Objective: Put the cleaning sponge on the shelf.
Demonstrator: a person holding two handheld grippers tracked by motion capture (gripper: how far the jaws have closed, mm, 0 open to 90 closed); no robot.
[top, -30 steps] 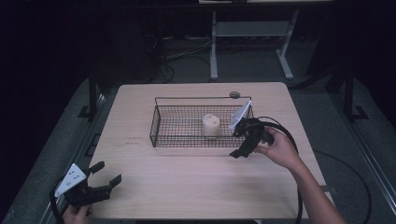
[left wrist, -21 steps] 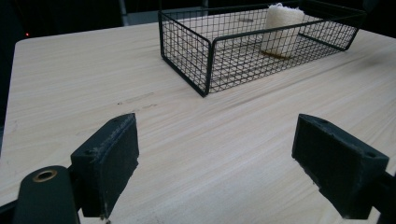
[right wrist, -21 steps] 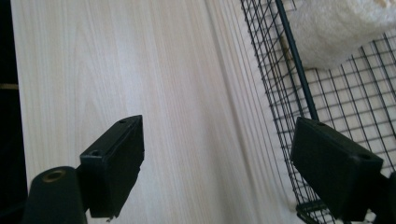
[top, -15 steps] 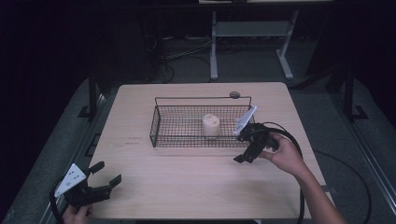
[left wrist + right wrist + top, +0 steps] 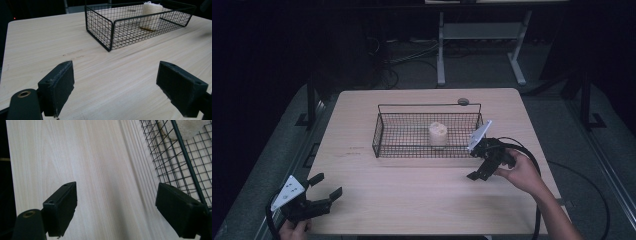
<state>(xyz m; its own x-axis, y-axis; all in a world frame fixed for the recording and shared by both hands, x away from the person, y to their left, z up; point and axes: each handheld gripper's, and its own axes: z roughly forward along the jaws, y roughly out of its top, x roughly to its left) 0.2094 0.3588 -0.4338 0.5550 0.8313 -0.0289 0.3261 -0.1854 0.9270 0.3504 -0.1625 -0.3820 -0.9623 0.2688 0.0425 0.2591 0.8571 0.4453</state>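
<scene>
Table (image 5: 362, 205): pale beige, fine straight wood grain, faint darker scuff at 9 o'clock of the basket. Basket (image 5: 384, 132): black wire, small square mesh. Inside it, toward 3 o'clock, a cream, off-white roll (image 5: 438, 134). Left gripper (image 5: 323, 187): black body and pads, light grey plate with dark dots. Right gripper (image 5: 476, 169): black, same pale grey plate, black cable. Small grey disc (image 5: 463, 101) sat at the table's 12 o'clock edge. Surroundings were near black.
</scene>
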